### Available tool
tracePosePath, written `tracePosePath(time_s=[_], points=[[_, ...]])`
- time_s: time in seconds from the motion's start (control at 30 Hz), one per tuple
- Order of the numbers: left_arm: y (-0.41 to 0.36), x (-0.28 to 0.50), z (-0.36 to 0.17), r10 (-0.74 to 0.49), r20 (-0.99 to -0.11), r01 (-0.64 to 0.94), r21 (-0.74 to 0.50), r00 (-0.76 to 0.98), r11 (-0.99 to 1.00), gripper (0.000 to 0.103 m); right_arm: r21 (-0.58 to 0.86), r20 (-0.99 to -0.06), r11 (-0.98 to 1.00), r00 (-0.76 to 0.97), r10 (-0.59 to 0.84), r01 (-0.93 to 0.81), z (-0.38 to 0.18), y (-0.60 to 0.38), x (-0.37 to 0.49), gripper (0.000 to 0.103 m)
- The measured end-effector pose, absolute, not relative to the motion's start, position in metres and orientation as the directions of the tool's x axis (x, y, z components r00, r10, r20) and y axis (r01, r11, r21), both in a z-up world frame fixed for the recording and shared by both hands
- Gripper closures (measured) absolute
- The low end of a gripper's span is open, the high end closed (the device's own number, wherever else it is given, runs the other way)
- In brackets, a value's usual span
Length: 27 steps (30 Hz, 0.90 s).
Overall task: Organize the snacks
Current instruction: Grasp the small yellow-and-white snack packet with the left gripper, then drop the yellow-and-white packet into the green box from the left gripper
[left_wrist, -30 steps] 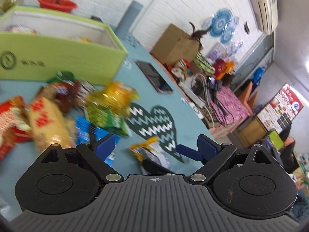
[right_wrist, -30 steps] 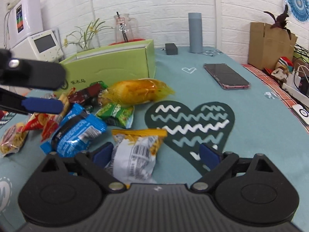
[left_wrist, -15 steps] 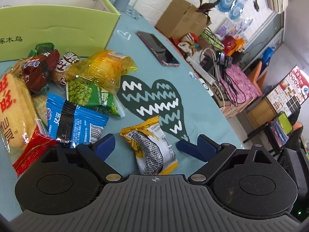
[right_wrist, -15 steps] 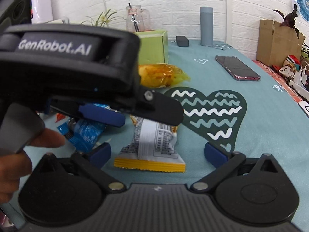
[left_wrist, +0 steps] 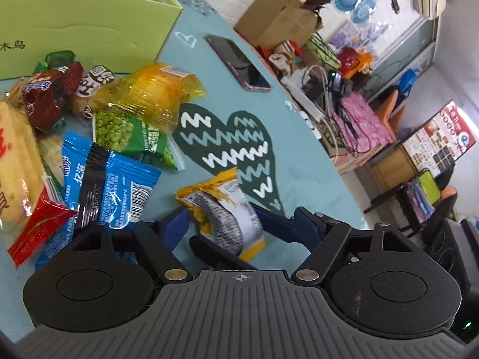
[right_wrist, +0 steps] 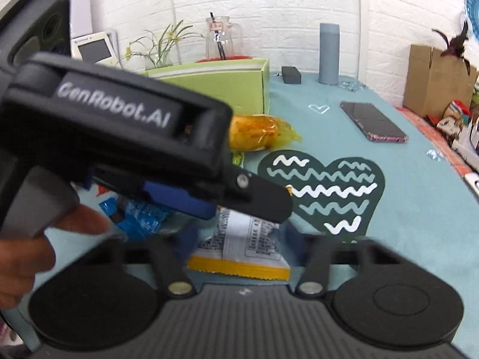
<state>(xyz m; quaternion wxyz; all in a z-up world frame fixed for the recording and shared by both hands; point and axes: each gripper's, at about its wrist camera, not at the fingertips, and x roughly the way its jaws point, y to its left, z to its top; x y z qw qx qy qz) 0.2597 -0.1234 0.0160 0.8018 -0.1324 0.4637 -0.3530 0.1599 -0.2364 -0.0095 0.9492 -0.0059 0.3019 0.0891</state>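
Item: yellow-edged white snack packet point(right_wrist: 239, 248), on teal tablecloth point(right_wrist: 419, 224) beside heart print. Long axis runs away from right gripper point(right_wrist: 236, 239), jaws closing on near end. Left gripper point(left_wrist: 223, 224) also closing round same packet, pads not yet pressing.

Wrist views close, angled down; share yellow-edged packet point(left_wrist: 227, 215) point(right_wrist: 239, 248).

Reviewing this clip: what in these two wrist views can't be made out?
- Right wrist view: the right gripper, jaws closing around the yellow-and-white packet, is motion-blurred; whether its pads press it is unclear.
- Right wrist view: the left gripper, jaws also closing around that packet, hides much of the snack pile.
- Left wrist view: the green box is cut by the top edge; contents unseen.
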Motion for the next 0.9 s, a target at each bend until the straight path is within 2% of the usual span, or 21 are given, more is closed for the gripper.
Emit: tracePosePath(time_s=[0.1, 0.17, 0.23, 0.4, 0.57, 0.77, 0.87, 0.9], points=[[-0.13, 0.261, 0.01, -0.674, -0.672, 0.455, -0.518, 0.307, 0.724, 0.071, 0.027, -0.579, 0.985, 0.801, 0.154, -0.17, -0.011, -0.234, 0.162, 0.049], [-0.131, 0.262, 0.011, -0.68, -0.663, 0.466, -0.516, 0.314, 0.719, 0.08, 0.045, -0.58, 0.984, 0.798, 0.166, -0.172, -0.008, -0.234, 0.161, 0.051], [-0.128, 0.264, 0.021, -0.701, -0.637, 0.47, -0.536, 0.32, 0.701, 0.083, 0.072, -0.56, 0.982, 0.807, 0.186, -0.176, -0.001, -0.239, 0.16, 0.052], [-0.111, 0.285, 0.064, -0.728, -0.553, 0.479, -0.55, 0.405, 0.684, 0.082, -0.027, -0.474, 0.971, 0.859, 0.195, -0.236, 0.036, -0.23, 0.18, 0.051], [-0.08, 0.348, 0.107, -0.673, -0.504, 0.436, -0.516, 0.541, 0.737, 0.081, -0.139, -0.393, 0.923, 0.875, 0.282, -0.36, 0.075, -0.203, 0.249, 0.05], [-0.04, 0.439, 0.105, -0.582, -0.544, 0.318, -0.505, 0.604, 0.802, 0.081, -0.033, -0.431, 0.88, 0.801, 0.416, -0.475, 0.08, -0.178, 0.363, 0.05], [-0.023, 0.471, 0.091, -0.565, -0.569, 0.282, -0.511, 0.597, 0.812, 0.065, 0.006, -0.472, 0.864, 0.76, 0.446, -0.503, 0.07, -0.164, 0.404, 0.05], [-0.019, 0.478, 0.087, -0.566, -0.573, 0.278, -0.514, 0.593, 0.812, 0.05, 0.007, -0.483, 0.862, 0.753, 0.447, -0.507, 0.067, -0.156, 0.409, 0.049]])
